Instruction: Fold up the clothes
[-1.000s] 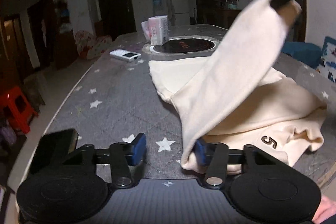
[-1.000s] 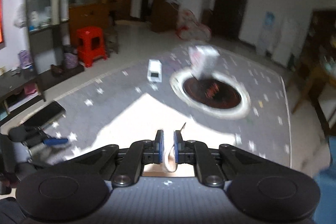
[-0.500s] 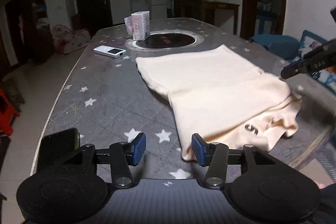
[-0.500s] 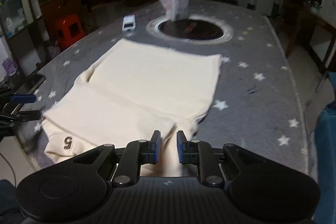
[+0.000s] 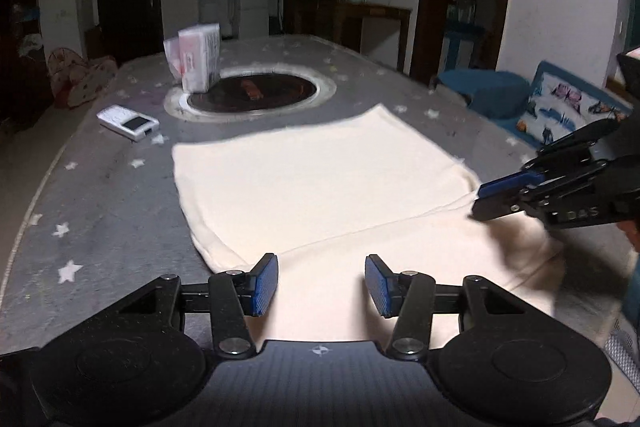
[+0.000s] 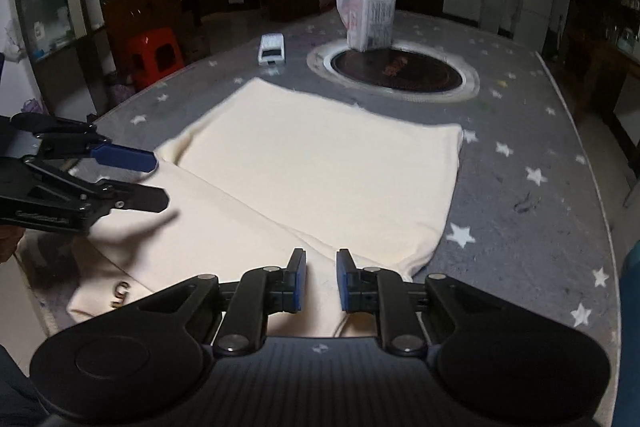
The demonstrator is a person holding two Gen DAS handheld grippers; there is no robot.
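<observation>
The cream garment (image 5: pixel 320 179) lay flat on the star-patterned surface (image 5: pixel 112 211), on the near side of the dark round inset (image 5: pixel 256 93), with one flap laid over across its near half so a straight fold edge ran across the cloth. That flat lie made sense: a layer set down smooth holds its crease, and both pairs of tongs could let go of it.

The left tongs (image 5: pixel 322 285) hung low over the near edge of the garment, jaws spread wide with nothing between them. The right tongs (image 6: pixel 320 281) hovered over the corner nearest them, parted by a narrower gap, gripping no cloth as far as the wrist view showed. Each sat at one end of the fold line — well placed, I'd judge, either to smooth the flap or to take the next hold.

Against the frames a second before, the change was plain: the right tongs had then held a flap pinched and lifted high over the garment, and it now lay down flat, released. The left tongs had been open throughout and had slid from beside the cloth to over it.

The white device (image 5: pixel 128 123) and the tissue pack (image 5: pixel 196 57) stood beside the inset, well clear of the garment.
</observation>
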